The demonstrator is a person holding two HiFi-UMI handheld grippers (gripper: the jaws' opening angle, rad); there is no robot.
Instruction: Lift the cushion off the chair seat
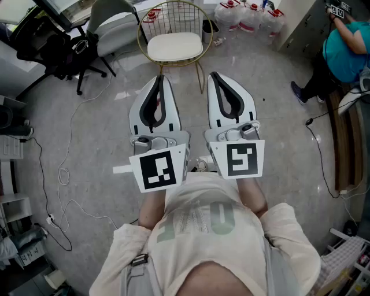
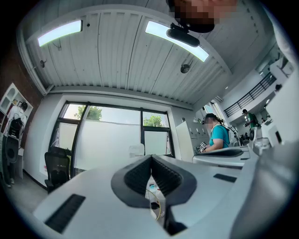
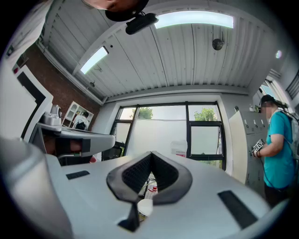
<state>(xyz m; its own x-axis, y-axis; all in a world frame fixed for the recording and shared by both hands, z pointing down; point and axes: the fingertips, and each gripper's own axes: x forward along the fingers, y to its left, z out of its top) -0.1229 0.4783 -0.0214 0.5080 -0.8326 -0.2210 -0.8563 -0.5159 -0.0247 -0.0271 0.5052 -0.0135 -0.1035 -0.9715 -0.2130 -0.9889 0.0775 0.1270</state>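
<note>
The approach is best made with both tools carried forward and their jaws opened before the near edge of the cushion [image 1: 174,46] is met; it lies on the wire chair [image 1: 173,16] ahead, well apart. The left gripper [image 1: 160,79] and right gripper [image 1: 213,76] are closed tip to tip, with nothing held or touched.

No legible text, shirt print [image 1: 199,219] too faint to read, marker cubes [image 1: 157,169] pattern-only

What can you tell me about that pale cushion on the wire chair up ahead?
The cream, rounded-square padded cushion looks soft and smooth. It lies flat on the seat of the gold wire chair, nearly filling it, in front of the hooped back. Nothing lies on it or otherwise touches it.
</note>
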